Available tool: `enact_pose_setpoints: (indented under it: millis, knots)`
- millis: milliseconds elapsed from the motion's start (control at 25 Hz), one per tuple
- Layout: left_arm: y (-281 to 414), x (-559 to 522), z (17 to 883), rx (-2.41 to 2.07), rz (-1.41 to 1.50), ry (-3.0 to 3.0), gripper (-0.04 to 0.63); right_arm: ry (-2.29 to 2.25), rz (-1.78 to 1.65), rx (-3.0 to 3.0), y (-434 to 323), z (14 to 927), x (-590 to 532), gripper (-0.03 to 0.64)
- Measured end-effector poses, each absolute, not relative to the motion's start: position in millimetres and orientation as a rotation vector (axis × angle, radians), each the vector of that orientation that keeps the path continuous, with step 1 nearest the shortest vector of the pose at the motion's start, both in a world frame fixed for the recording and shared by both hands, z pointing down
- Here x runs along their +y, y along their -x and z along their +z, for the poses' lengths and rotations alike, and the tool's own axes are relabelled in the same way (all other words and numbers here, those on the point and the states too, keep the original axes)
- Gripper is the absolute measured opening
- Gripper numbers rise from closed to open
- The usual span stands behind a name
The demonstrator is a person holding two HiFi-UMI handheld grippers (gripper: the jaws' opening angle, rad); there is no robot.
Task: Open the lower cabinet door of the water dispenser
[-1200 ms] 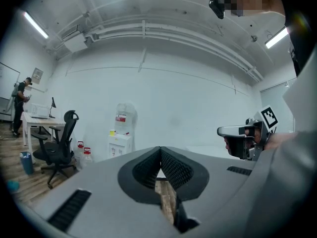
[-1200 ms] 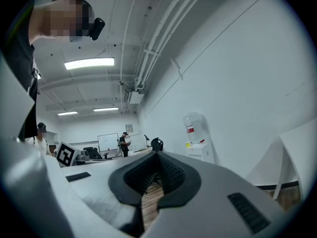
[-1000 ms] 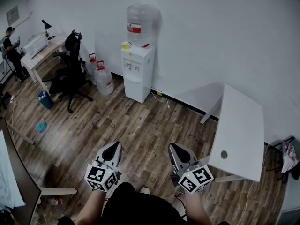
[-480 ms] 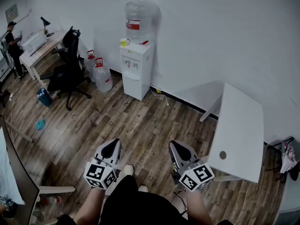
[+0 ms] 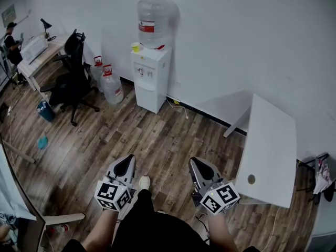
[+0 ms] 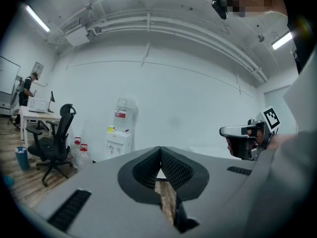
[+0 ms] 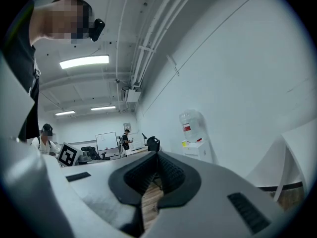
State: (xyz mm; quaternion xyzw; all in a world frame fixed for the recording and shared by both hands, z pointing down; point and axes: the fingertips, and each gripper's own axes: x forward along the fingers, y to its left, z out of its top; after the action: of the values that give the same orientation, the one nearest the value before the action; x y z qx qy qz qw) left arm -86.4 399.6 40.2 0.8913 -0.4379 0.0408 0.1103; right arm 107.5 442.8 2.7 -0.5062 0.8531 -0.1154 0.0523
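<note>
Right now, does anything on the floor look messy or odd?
A small teal thing lies loose on the wood floor, and a cable trails beside the water dispenser. Nothing looks spilled.

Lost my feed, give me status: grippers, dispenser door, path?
Left gripper, right gripper shut, empty. Water dispenser at far wall, lower door looks closed. Floor between shows no obstacle; bottles beside it.

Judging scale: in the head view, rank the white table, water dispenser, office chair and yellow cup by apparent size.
1. white table
2-3. water dispenser and office chair, too alike to rank
4. yellow cup
</note>
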Motion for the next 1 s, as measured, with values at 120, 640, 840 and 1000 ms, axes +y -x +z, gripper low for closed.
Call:
enact_pose_setpoints:
  millis: [120,640,840,1000]
  knots:
    - [87,374,43,-1.255,0.119,-2.631,0.014,1.553,-0.350,2.601,-104,5,418,0.023]
    - [101,247,52,-1.172,0.166,-2.661,0.014,1.614,-0.365,2.585,-88,6,295,0.023]
    - [110,195,51,-1.140,0.169,-2.675,0.014,1.646,-0.370,2.570,-77,7,251,0.023]
    - [116,161,53,-1.112,0.172,-2.688,0.014,1.658,-0.369,2.566,-65,10,218,0.023]
